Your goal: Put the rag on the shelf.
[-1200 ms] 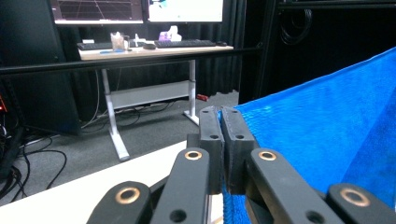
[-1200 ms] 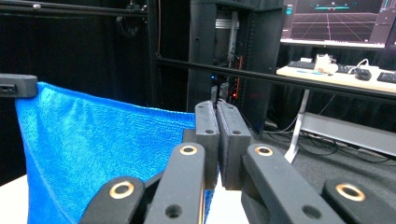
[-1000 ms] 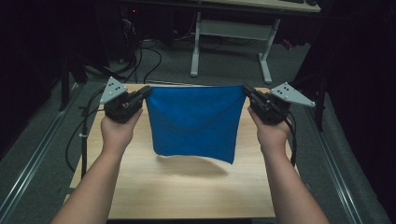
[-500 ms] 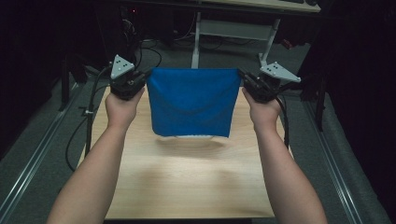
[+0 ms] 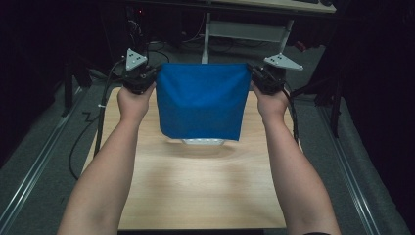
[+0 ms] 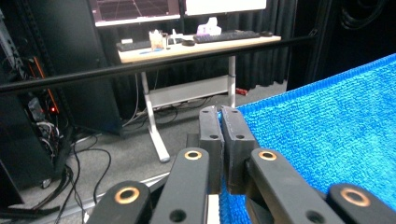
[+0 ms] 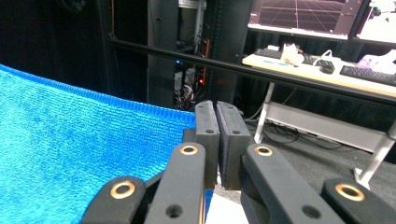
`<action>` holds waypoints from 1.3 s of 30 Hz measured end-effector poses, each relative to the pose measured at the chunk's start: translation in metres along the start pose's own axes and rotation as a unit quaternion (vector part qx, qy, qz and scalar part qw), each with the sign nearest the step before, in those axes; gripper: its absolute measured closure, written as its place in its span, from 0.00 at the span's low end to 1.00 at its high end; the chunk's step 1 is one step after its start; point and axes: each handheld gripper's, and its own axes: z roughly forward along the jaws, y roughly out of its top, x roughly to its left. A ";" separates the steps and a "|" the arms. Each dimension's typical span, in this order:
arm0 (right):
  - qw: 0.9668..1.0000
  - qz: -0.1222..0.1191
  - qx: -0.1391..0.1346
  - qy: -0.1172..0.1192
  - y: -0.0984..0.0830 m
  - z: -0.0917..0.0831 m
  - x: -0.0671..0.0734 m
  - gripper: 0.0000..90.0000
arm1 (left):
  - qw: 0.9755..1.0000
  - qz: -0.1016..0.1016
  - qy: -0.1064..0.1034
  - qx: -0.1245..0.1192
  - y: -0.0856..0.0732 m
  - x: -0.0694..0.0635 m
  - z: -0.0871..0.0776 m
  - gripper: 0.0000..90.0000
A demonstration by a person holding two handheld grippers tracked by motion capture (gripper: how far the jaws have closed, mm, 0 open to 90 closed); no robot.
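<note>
Blue cloth (image 5: 201, 100) hangs spread above the table (image 5: 195, 191), its top corners pinched by closed jaws at ten and two o'clock. Next likely: lowering it flat, evenly.

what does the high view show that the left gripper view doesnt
High view alone: the wooden table, both forearms, the right gripper on the cloth's other top corner, and the cloth's lower edge hanging above the table. Left gripper view alone: a desk with keyboards and lit monitors behind. Both: the blue cloth pinched in the left gripper.
</note>
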 end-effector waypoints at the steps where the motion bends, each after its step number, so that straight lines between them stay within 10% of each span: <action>1: 1.000 0.002 0.001 0.000 -0.001 0.002 -0.001 0.99 | 1.000 -0.004 0.000 0.005 -0.003 0.001 0.004 0.98; 20: 0.994 0.006 0.112 0.009 -0.087 0.033 -0.006 0.98 | 0.989 -0.015 -0.050 0.141 -0.094 -0.009 0.035 0.98; 39: 0.986 0.031 0.157 0.047 -0.156 0.024 0.013 0.98 | 0.981 -0.065 -0.108 0.149 -0.155 -0.026 0.028 0.98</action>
